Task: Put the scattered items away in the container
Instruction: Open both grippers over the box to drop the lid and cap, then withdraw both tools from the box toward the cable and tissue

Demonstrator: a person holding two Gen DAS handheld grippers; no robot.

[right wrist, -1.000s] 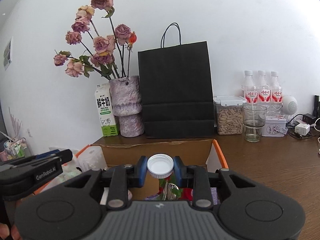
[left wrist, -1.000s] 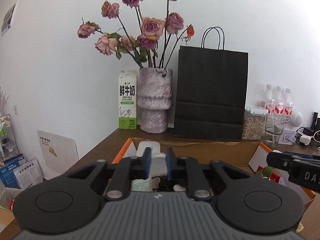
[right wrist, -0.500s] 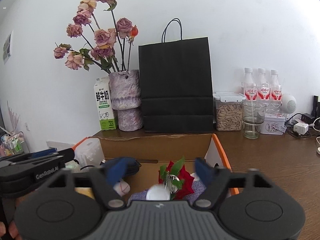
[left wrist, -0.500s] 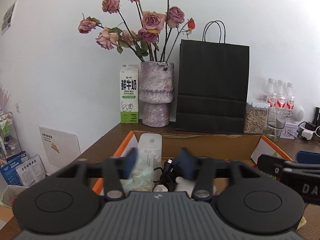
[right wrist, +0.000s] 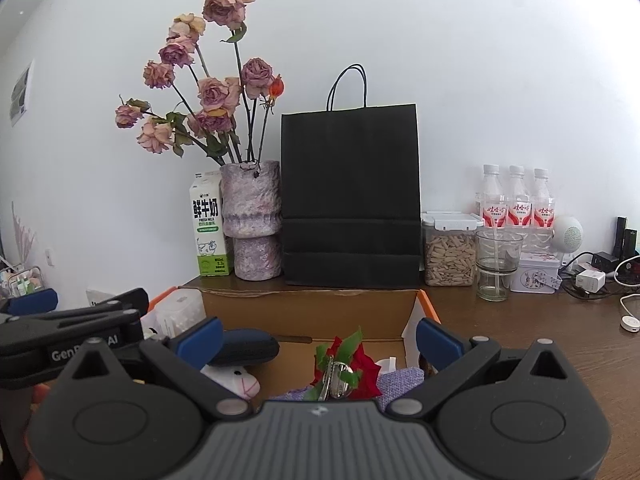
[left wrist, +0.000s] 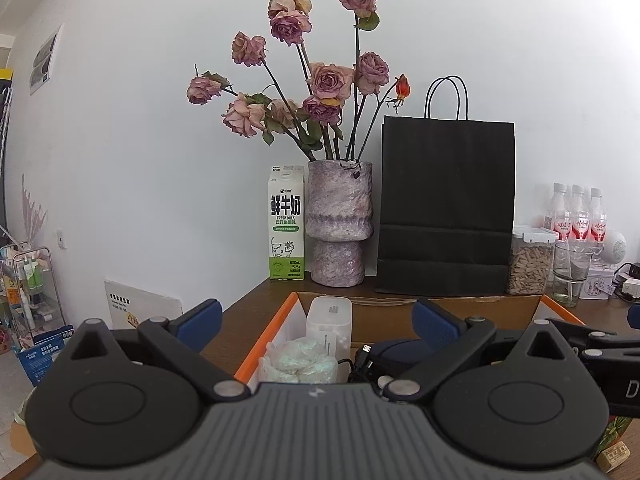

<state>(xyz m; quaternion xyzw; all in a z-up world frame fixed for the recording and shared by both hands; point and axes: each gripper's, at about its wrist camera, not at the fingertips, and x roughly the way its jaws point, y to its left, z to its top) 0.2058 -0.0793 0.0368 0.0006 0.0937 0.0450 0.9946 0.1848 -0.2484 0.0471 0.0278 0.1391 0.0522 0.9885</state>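
Cardboard box [right wrist: 308,312] on table [right wrist: 520,332], just below and ahead of both grippers. Left gripper [left wrist: 316,320] jaws opening, nothing between them; white canister [left wrist: 329,320] and wrapped bundle [left wrist: 298,364] sit in the box beneath. Right gripper [right wrist: 318,336] released wide, empty; red flower [right wrist: 352,366], dark case [right wrist: 244,346] in box below.
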